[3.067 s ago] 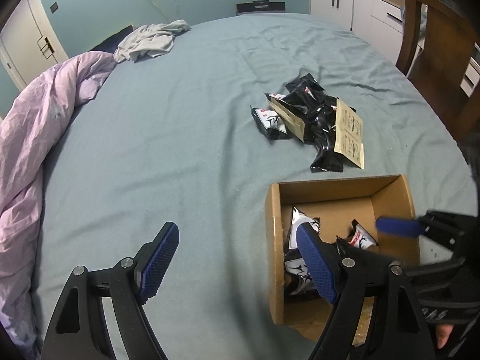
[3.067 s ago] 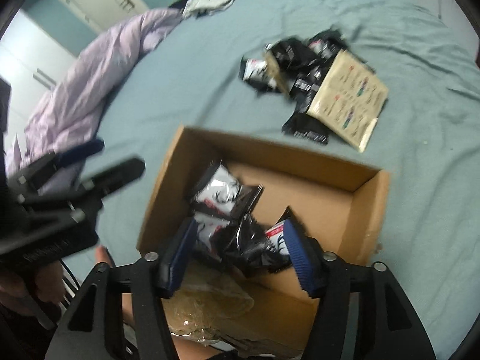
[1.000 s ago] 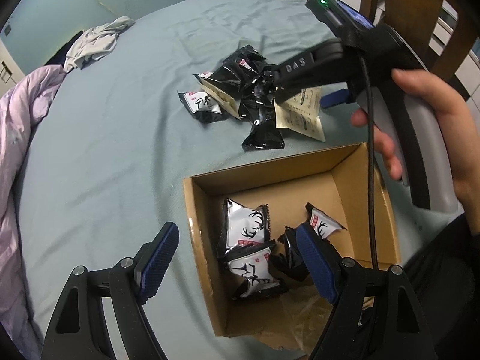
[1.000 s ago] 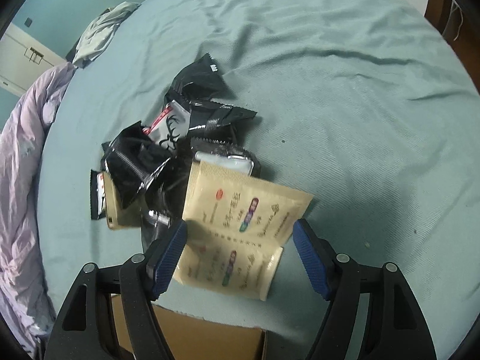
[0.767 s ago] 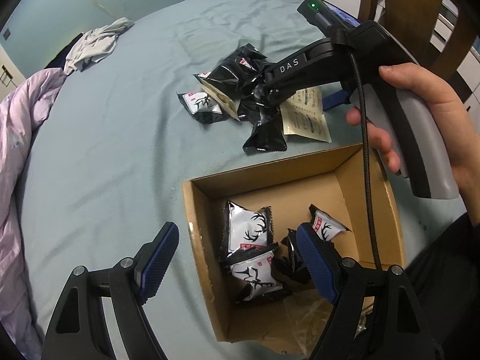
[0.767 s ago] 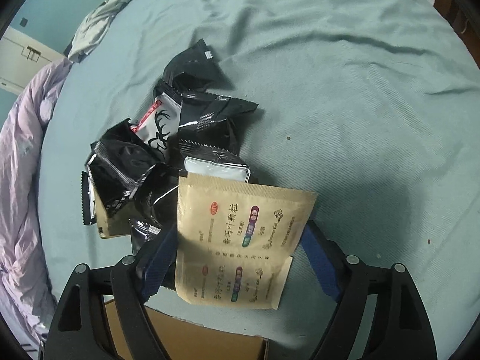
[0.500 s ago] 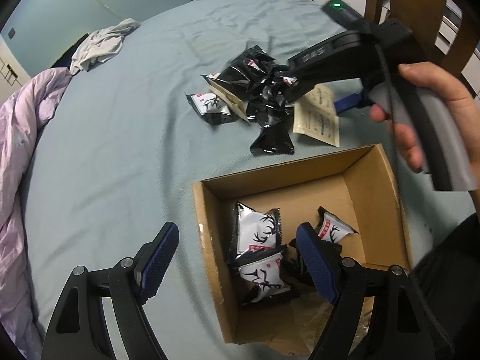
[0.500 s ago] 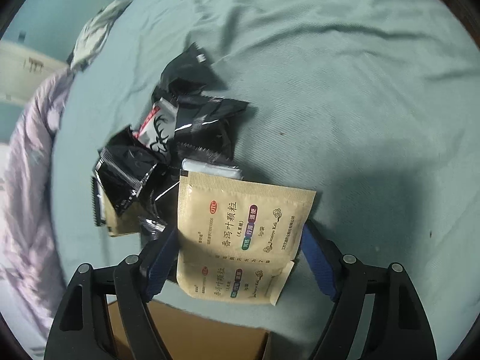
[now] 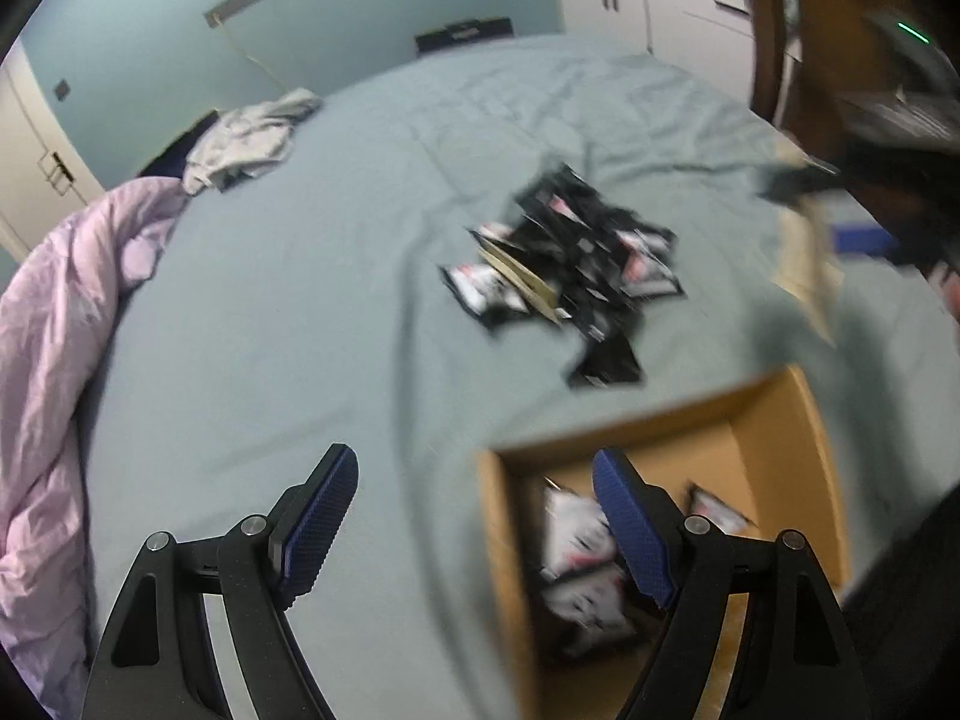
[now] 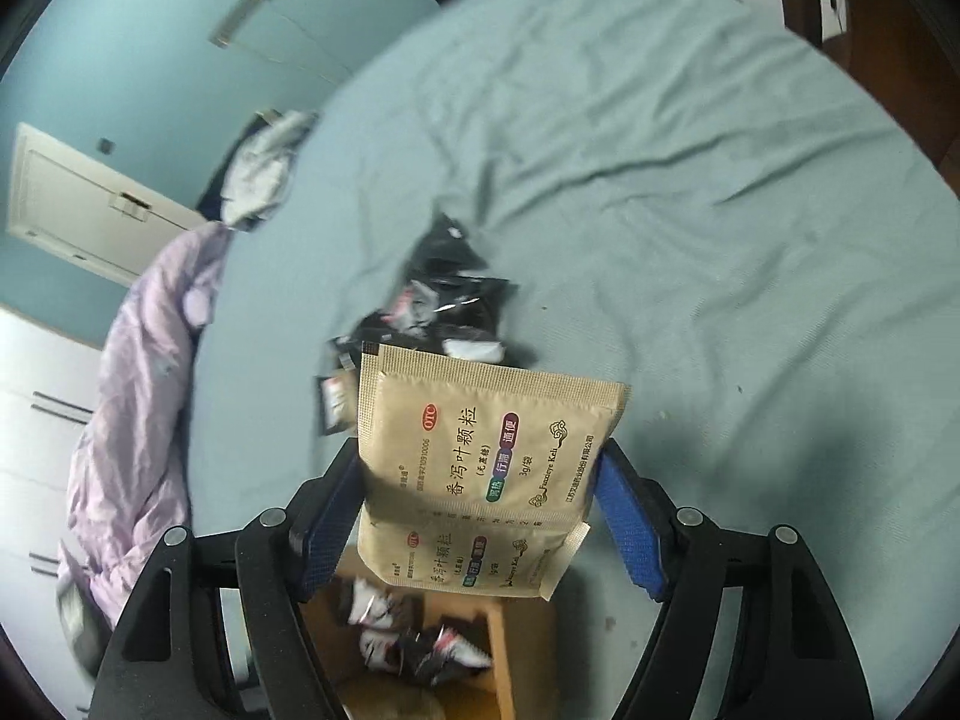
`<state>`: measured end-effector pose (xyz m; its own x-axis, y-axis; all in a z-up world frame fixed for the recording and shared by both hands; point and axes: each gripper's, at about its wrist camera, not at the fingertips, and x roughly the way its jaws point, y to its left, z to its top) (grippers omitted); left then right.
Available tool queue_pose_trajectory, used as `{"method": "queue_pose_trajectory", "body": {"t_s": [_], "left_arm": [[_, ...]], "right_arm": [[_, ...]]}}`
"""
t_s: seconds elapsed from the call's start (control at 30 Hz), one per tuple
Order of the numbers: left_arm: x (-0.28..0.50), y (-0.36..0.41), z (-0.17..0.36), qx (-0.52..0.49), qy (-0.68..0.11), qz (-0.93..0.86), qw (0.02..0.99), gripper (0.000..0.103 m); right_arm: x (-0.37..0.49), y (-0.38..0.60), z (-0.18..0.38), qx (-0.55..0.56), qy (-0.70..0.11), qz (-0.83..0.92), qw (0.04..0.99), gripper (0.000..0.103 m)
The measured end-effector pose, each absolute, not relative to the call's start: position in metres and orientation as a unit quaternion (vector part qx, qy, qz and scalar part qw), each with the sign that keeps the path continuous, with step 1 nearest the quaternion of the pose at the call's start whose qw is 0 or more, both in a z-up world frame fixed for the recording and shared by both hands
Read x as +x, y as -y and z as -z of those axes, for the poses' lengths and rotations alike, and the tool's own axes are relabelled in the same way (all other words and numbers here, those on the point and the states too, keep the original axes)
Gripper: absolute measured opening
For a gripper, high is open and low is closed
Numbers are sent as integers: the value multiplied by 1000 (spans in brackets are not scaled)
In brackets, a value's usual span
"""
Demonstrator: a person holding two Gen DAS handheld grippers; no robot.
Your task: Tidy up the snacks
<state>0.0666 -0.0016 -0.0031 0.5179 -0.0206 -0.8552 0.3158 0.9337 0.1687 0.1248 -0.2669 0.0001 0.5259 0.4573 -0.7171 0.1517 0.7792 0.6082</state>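
Sachet strip [image 10: 480, 450], tan, light and limp, clamped edge-to-edge in the closing right tool [image 10: 480, 516] above the cardboard box [image 10: 504, 660]; left tool [image 9: 474, 516] apart, empty, near the box.

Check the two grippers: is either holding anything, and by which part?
The right gripper, jaws closing, holds the tan sachet strip by its two side edges. The left gripper is open and holds nothing.

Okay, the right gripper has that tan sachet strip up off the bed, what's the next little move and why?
Probably carry the tan sachet strip back over the cardboard box and let go. The right gripper has its closing jaws on the strip's edges, clear of the black packet pile, and the box below holds packets but has room.
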Motion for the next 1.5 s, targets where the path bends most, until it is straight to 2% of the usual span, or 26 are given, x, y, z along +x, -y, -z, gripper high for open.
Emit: {"method": "queue_pose_trajectory", "body": {"t_s": [0.27, 0.53, 0.6, 0.77, 0.83, 0.87, 0.97, 1.23, 1.5], "left_arm": [[125, -13, 20, 128, -492, 98, 856, 82], [185, 4, 54, 121, -518, 125, 838, 80], [195, 8, 66, 130, -526, 121, 831, 61], [207, 19, 89, 153, -542, 140, 814, 55], [209, 21, 91, 151, -544, 150, 812, 43], [210, 21, 93, 143, -548, 159, 809, 28], [210, 21, 94, 132, -559, 161, 802, 11], [197, 15, 71, 133, -544, 140, 817, 4], [150, -4, 3, 126, -490, 115, 855, 0]], "right_arm": [[40, 263, 15, 310, -461, -64, 829, 74], [53, 250, 14, 291, -447, -80, 842, 74], [58, 246, 17, 283, -448, -78, 845, 74], [64, 237, 19, 268, -446, -77, 850, 74], [67, 234, 21, 263, -448, -77, 851, 74], [68, 233, 21, 261, -448, -78, 851, 74], [70, 230, 20, 251, -448, -76, 855, 74], [65, 223, 16, 230, -436, -72, 867, 74], [52, 227, 8, 231, -414, -67, 878, 74]]}}
